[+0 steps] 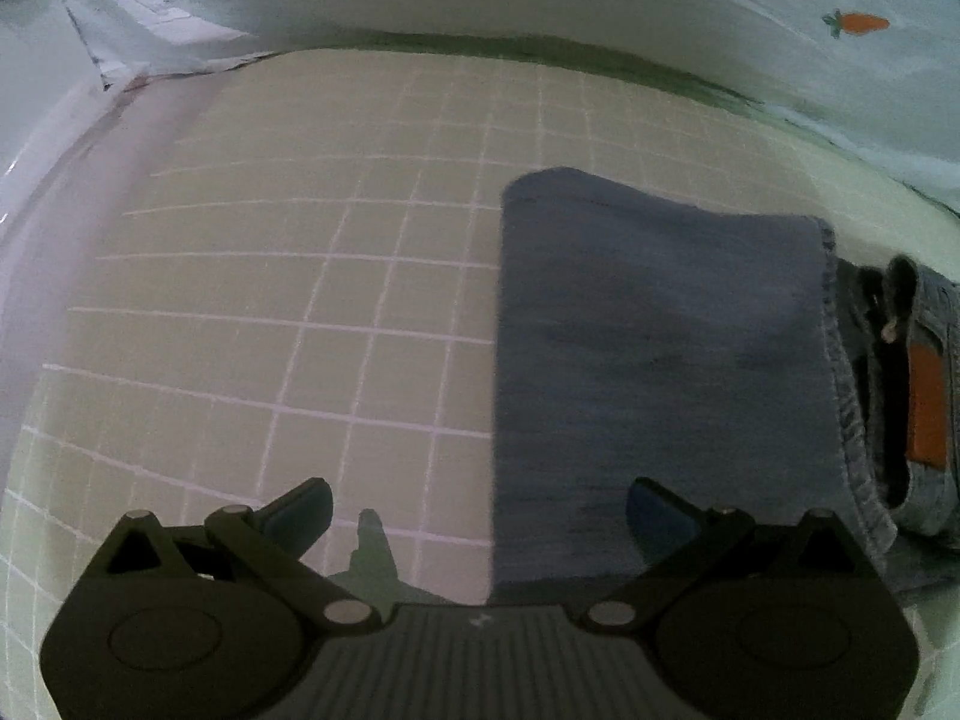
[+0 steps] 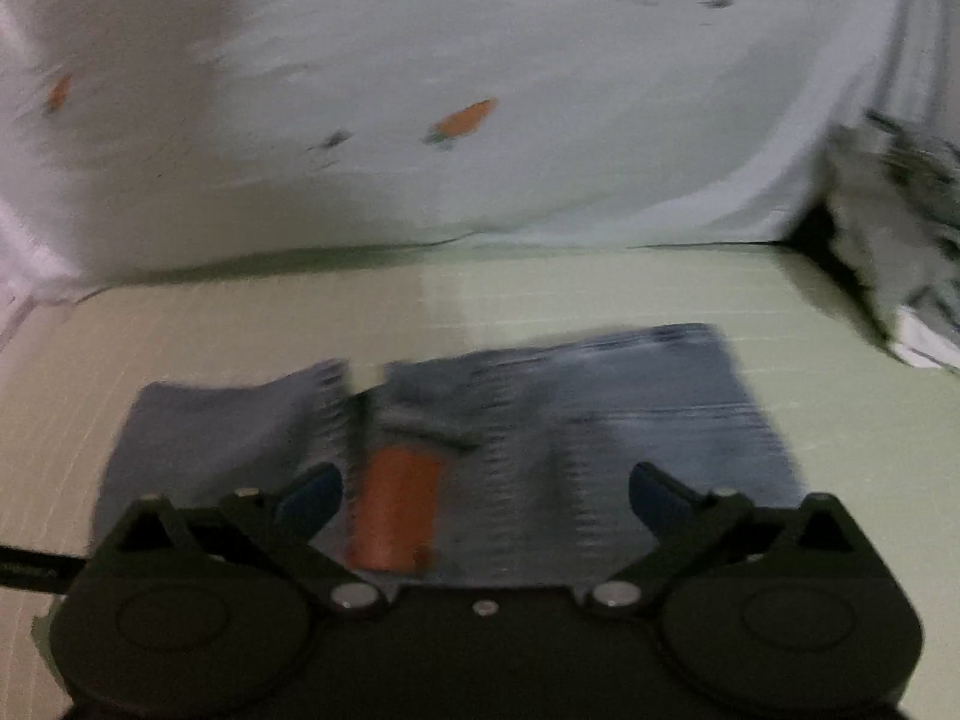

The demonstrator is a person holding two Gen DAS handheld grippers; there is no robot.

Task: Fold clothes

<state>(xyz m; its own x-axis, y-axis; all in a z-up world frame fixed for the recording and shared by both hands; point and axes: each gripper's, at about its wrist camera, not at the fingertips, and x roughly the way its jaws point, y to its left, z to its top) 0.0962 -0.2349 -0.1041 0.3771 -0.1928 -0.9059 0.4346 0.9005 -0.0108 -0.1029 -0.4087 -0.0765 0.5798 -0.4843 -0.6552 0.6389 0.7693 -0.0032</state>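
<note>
Left wrist view has my left gripper [image 1: 480, 507] with its jaws spread wide and nothing between them, hanging over the near edge of the folded jeans [image 1: 654, 372], which fill the right half of the frame. I judge the empty hold fits a fold just laid: the denim lies flat, with the hem stitching and an orange patch [image 1: 927, 402] at the right edge.

My right gripper [image 2: 486, 495] is also spread apart and empty. The jeans [image 2: 648, 420] lie in the lower middle of that blurred frame, the orange patch [image 2: 396, 510] showing between the fingers below them.

Underneath is a pale gridded mat [image 1: 270, 300]. A light sheet printed with carrots [image 2: 462, 120] hangs as a backdrop across the top. Crumpled patterned cloth [image 2: 900, 252] sits at the right edge.
</note>
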